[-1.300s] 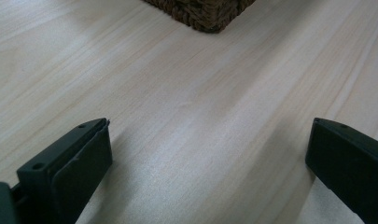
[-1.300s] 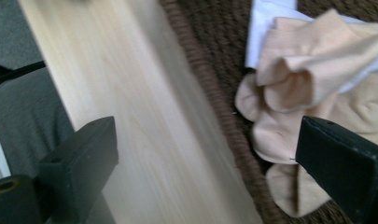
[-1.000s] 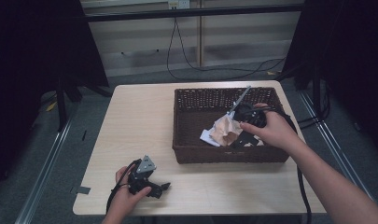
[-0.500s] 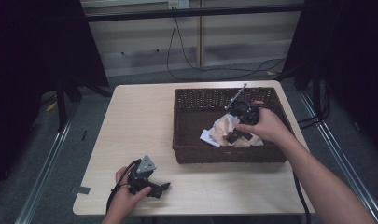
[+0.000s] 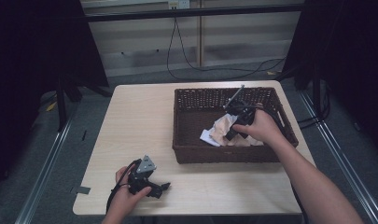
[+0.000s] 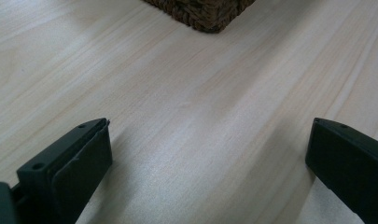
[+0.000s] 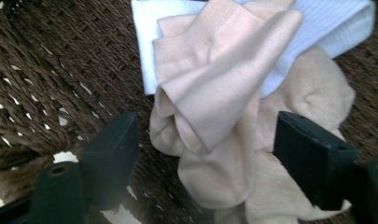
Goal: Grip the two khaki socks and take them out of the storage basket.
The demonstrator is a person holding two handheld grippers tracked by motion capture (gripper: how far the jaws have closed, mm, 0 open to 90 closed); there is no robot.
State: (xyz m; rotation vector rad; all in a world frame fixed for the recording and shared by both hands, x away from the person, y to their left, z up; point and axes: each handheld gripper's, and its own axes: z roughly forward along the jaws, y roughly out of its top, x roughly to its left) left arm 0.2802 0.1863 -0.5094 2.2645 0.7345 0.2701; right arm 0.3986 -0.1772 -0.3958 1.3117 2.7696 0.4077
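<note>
While my right gripper (image 7: 203,154) hangs inside the basket (image 5: 186,140) with its jaws spread, a crumpled peach cloth (image 7: 214,107) lies between them, untouched. White cloth (image 7: 317,23) beneath it runs past the frame's top. My left gripper (image 5: 151,186) rests wide open near the table's (image 5: 130,121) front edge, its tips blurred from above.

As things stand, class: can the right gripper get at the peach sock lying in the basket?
Probably yes. The right gripper is open inside the basket, jaws either side of the peach sock, nothing between them.
</note>
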